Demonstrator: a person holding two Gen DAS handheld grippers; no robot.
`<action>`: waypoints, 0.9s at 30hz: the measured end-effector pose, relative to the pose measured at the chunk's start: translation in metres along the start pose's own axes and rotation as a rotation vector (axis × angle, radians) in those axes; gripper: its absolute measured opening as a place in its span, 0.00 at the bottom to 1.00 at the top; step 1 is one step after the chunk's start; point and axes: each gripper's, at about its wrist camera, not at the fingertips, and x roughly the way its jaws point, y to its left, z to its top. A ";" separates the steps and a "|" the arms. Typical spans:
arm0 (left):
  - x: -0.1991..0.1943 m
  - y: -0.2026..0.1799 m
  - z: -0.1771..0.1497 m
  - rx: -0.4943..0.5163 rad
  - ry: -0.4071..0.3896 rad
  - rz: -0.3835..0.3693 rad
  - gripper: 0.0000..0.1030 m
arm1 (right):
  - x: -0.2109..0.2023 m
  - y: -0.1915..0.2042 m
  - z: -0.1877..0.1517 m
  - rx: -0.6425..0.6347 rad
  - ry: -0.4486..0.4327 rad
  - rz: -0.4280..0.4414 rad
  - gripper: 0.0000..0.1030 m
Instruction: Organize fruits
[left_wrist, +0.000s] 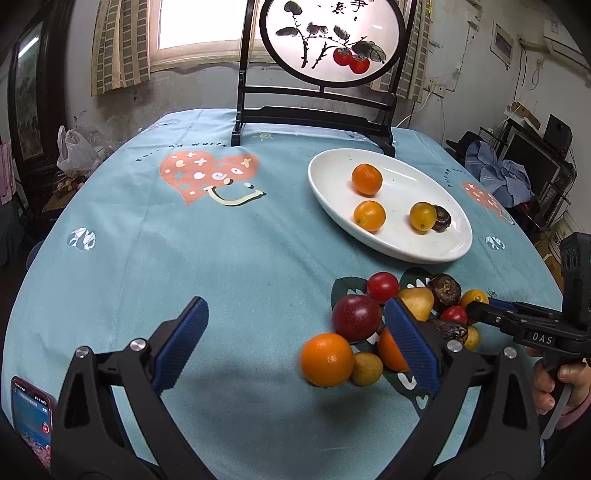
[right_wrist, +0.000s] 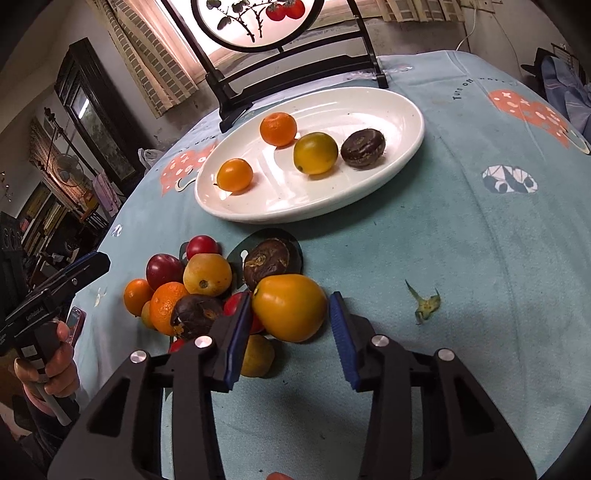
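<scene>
Glossy yellow-orange pear-shaped fruit at the heap's near edge on the surface, between the right gripper jaws spread apart, left gripper jaws likewise spread, white oval plate holding four fruits

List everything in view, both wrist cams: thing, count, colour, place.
plate: 1, white oval, far centre of table
fruits on plate: 4, two orange, one yellow, one dark brown
fruit pile: a dozen or so, orange, red, yellow, dark brown, on cloth near plate
large yellow-orange fruit: 1, pile's near edge, between right gripper's fingers
tablecloth: 1, teal, printed hearts
green calyx scrap: 1, on cloth right of pile
decorative screen: 1, black frame, persimmon painting, table's far edge
phone: 1, red case, near-left
left gripper: open, beside pile
right gripper: open around large fruit
</scene>
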 end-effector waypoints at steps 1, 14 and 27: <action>0.000 0.001 0.000 -0.001 -0.002 0.000 0.95 | 0.000 0.001 0.000 -0.004 -0.001 -0.002 0.40; 0.010 -0.012 -0.022 0.113 0.082 -0.055 0.78 | -0.016 -0.007 0.004 0.038 -0.059 -0.008 0.39; 0.032 -0.002 -0.025 0.032 0.168 -0.163 0.55 | -0.014 -0.004 0.003 0.021 -0.060 -0.031 0.39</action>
